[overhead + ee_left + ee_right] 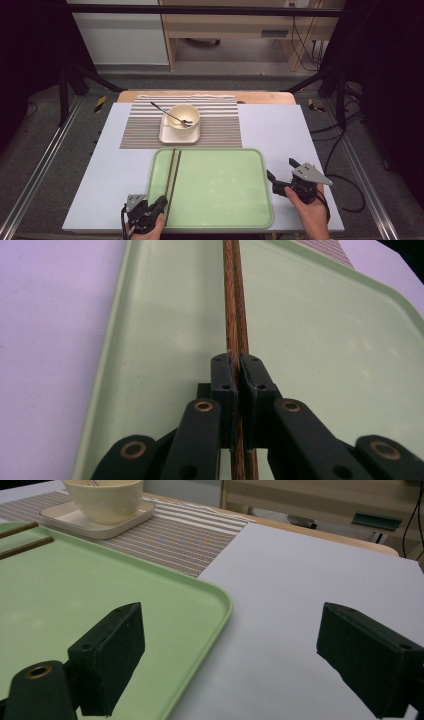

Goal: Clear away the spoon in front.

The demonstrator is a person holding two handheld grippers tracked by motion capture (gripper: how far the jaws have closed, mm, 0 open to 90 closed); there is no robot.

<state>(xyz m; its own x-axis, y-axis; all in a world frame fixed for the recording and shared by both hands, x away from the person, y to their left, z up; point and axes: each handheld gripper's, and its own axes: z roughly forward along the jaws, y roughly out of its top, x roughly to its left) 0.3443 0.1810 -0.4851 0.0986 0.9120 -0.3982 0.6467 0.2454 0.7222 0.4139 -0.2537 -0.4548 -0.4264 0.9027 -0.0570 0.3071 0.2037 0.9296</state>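
Two brown chopsticks [173, 172] lie lengthwise along the left side of a pale green tray [225, 200]. My left gripper [161, 204] is at the tray's near left corner, shut on the near ends of both chopsticks [235, 300]; in the left gripper view the two black jaws of my left gripper [239, 371] press the pair together over the tray [165, 315]. My right gripper [281, 169] stands open just off the tray's right edge. In the right gripper view nothing lies between its jaws [230, 630], which straddle the tray's rim [220, 600] and the table.
Beyond the tray, a cream bowl [183, 116] with a metal spoon [170, 116] in it sits on a square plate [167, 135] on a striped placemat [220, 125]. A lilac sheet [280, 130] covers the table. The bowl [105, 500] stands far left in the right gripper view.
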